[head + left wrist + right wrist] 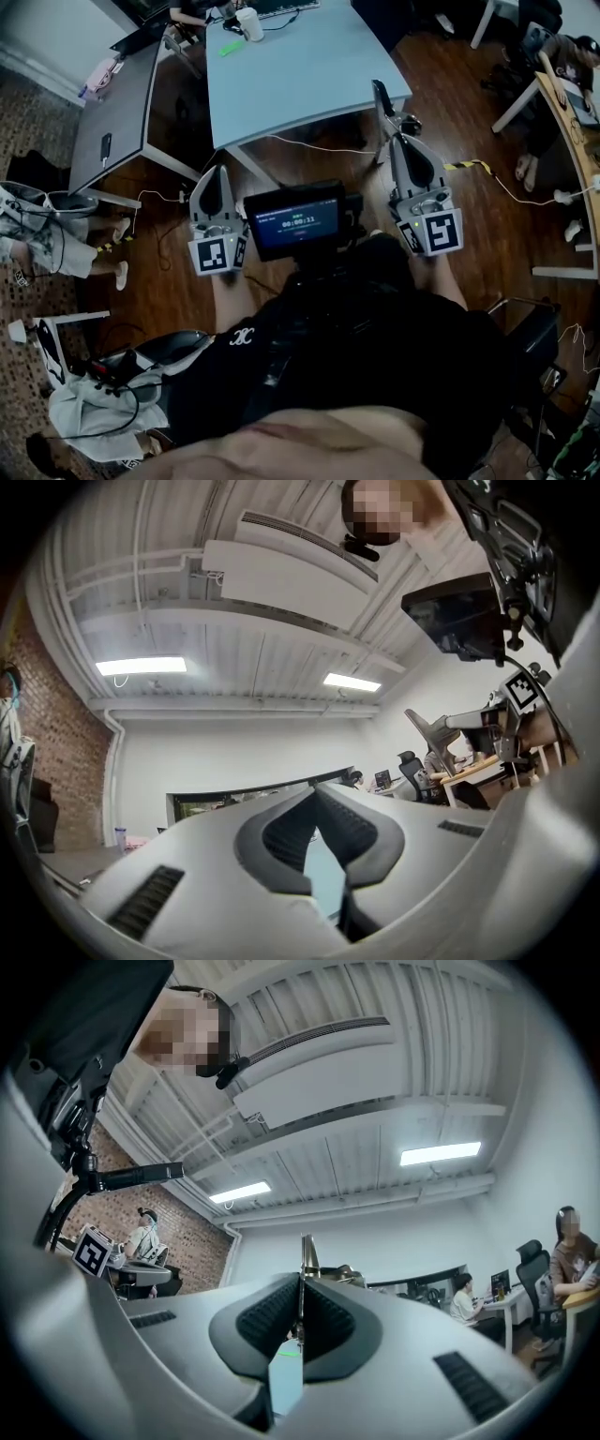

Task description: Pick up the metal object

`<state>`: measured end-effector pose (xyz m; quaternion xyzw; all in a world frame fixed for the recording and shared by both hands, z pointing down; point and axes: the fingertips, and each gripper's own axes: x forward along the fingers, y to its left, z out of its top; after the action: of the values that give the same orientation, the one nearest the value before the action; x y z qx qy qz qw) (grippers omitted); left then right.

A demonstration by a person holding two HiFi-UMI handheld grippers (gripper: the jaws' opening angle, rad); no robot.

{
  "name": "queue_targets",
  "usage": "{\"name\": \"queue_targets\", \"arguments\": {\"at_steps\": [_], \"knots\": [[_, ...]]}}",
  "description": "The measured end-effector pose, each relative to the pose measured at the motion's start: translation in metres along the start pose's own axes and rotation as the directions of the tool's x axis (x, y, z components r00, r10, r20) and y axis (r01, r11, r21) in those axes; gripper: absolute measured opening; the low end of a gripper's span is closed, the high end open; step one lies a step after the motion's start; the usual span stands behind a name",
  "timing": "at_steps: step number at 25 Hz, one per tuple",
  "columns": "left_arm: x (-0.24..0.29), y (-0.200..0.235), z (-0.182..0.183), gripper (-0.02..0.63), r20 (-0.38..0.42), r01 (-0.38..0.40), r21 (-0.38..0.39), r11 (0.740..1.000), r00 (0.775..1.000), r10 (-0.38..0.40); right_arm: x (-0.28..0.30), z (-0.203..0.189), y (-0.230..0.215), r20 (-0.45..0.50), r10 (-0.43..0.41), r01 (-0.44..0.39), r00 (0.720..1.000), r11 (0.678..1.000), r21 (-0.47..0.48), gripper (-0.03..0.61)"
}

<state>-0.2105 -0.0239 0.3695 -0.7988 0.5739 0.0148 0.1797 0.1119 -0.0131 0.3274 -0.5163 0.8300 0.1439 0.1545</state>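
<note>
My right gripper (398,139) points away from me over the wooden floor, just short of the light-blue table (300,66). It is shut on a thin, flat metal object (382,98) that sticks out past the jaw tips. In the right gripper view the jaws are pressed together (301,1281), and the metal object (306,1252) rises from between them as a narrow blade edge. My left gripper (217,172) is held level beside it, left of the chest-mounted screen. Its jaws meet at the tips (317,791) with nothing between them.
A white cup (250,23) and a green item (232,45) stand on the far part of the light-blue table. A dark grey table (117,112) is at the left. Cables (319,148) run across the floor. People sit at desks on the right (562,56) and at the left.
</note>
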Motion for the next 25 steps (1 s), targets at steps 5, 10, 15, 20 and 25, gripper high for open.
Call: {"name": "queue_targets", "arguments": {"at_steps": [5,10,15,20,25], "knots": [[-0.010,-0.015,0.005,0.011,0.011,0.012,-0.008,1.000,1.000,-0.012,-0.014,0.012,0.000,0.005,-0.002,0.002,1.000,1.000,-0.005,-0.021],[-0.007,-0.032,0.012,0.011,0.024,0.012,-0.011,1.000,1.000,-0.011,-0.028,0.013,-0.012,-0.005,0.004,-0.004,1.000,1.000,-0.015,-0.021],[0.000,-0.061,0.020,0.011,0.003,0.018,-0.002,1.000,1.000,-0.018,-0.041,0.020,-0.036,0.003,0.014,-0.014,1.000,1.000,0.003,-0.021],[0.010,-0.078,0.026,0.011,-0.004,0.008,0.007,1.000,1.000,-0.008,-0.044,0.019,-0.057,0.004,0.031,-0.031,1.000,1.000,0.004,-0.021],[0.016,-0.083,0.029,0.011,-0.007,0.003,0.014,1.000,1.000,-0.003,-0.047,0.016,-0.067,-0.010,0.023,-0.023,1.000,1.000,0.001,-0.021]]}}
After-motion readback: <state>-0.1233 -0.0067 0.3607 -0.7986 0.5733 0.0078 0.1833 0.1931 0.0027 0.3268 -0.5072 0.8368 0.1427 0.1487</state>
